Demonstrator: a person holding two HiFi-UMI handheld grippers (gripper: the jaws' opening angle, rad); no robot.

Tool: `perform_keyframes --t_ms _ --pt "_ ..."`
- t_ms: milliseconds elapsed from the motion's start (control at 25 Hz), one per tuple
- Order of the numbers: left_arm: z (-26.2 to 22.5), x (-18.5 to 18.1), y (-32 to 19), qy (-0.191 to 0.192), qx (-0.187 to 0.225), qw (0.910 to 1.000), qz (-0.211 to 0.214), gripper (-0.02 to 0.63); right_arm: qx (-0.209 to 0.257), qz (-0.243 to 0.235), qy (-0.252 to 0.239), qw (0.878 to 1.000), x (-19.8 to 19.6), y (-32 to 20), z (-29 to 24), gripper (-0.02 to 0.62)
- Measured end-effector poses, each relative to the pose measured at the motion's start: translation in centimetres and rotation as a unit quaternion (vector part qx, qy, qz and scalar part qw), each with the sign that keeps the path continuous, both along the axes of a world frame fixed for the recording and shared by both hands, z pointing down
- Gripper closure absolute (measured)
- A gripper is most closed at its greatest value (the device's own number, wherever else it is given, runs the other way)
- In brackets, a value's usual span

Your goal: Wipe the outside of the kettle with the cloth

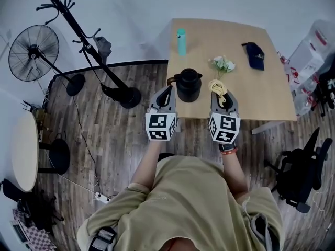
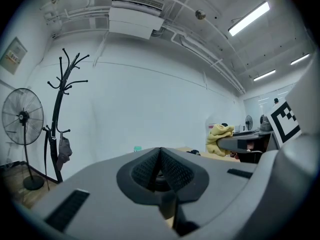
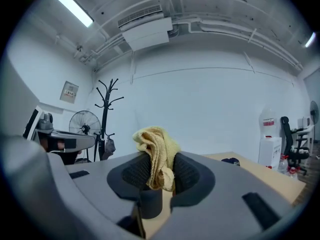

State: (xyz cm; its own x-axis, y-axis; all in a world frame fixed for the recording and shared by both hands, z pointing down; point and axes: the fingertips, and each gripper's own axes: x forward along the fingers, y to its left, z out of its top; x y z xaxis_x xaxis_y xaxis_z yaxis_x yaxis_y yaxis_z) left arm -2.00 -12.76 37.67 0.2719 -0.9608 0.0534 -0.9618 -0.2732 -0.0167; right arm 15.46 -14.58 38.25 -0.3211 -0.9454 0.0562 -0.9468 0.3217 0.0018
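Note:
A black kettle stands near the front edge of the wooden table, between my two grippers. My right gripper is to the kettle's right, shut on a yellow cloth that bunches up between its pads. My left gripper is just left of the kettle, with its jaws pressed together and nothing held. From the left gripper view the yellow cloth shows off to the right. The kettle shows in neither gripper view.
On the table lie a teal bottle, a small flower bunch and a dark cap. A coat stand and a fan stand left of the table. An office chair is at the right.

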Motion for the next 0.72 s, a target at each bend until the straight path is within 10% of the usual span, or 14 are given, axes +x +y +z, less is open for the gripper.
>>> perform_keyframes --t_ms 720 --pt "-1.1 -0.2 4.5 0.000 -0.028 0.9996 -0.010 0.584 -0.045 -0.027 -0.026 0.998 -2.0 3.5 -0.6 0.468"
